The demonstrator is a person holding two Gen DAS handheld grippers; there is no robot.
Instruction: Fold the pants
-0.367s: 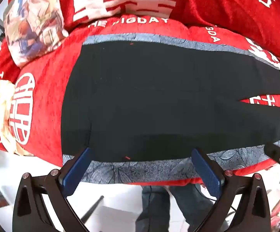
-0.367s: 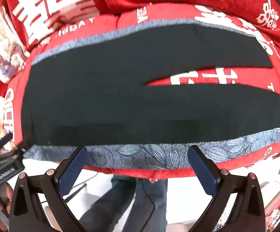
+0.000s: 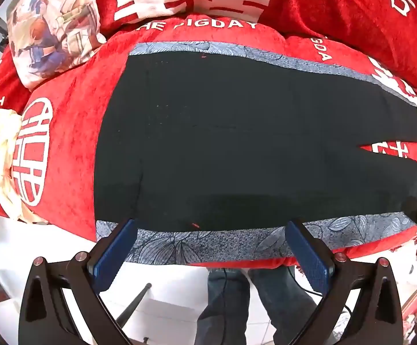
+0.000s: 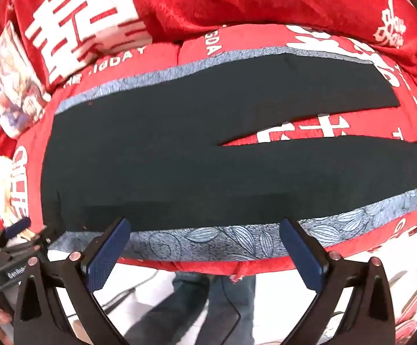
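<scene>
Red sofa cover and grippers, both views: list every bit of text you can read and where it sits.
"THE BIGDAY": red sofa cover, seat's back edge, second word's first letter creased.
"GDA": same cover, cut off at a seam.
"GenRob": left gripper body, rest hidden.
Large white Chinese-style characters: backrest and seat, not legible to me.
Pants: no text.

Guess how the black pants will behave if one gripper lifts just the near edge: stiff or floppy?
Likely floppy: the black pants lie flat, following the curve of the red cover, so a lifted edge should drape. Probably light, since the cloth looks thin. The plush cover may drag on them. Both the left gripper and right gripper are open, holding nothing.
</scene>
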